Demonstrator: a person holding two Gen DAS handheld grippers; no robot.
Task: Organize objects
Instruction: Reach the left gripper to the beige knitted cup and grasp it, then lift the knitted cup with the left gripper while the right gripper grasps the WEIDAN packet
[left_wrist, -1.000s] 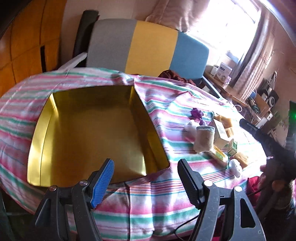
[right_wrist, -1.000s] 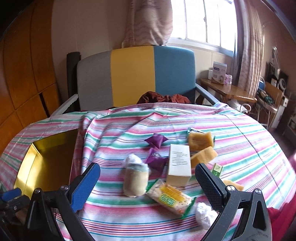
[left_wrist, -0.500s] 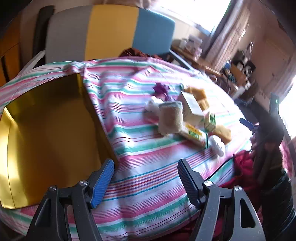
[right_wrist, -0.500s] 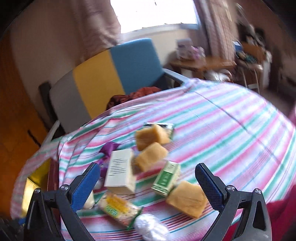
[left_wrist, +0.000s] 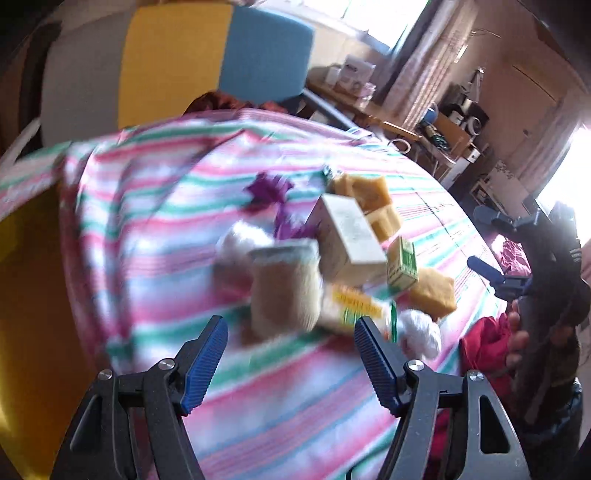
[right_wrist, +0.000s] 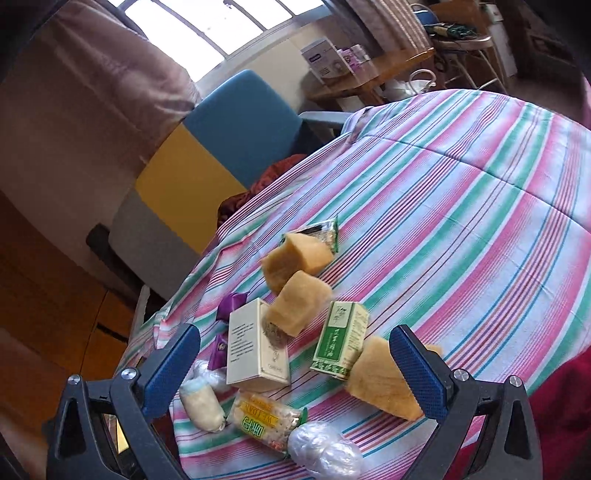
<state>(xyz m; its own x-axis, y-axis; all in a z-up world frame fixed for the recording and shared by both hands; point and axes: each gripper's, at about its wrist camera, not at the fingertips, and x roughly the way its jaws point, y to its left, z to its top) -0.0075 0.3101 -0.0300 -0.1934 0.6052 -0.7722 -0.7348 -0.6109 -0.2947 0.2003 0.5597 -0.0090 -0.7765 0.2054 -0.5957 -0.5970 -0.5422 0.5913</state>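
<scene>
On the striped cloth, a cream carton stands amid tan spongy blocks, a green box beside it and a crinkly cracker packet in front, while the right gripper and left gripper gape wide, holding nothing.

Left gripper: two black plastic arms with triangular cut-outs, silver round screw heads at joints, fingers faced with blue ribbed pads. Right gripper: same build, black frame, silver screws, blue pads with fine dotted texture, triangular openings in arms. In left wrist view, right gripper showed as dark body with blue-tipped fingers, view blurred. Person's hand gripping it: bare skin, fingers visible. Dark sleeve with stripes, red garment below.
</scene>
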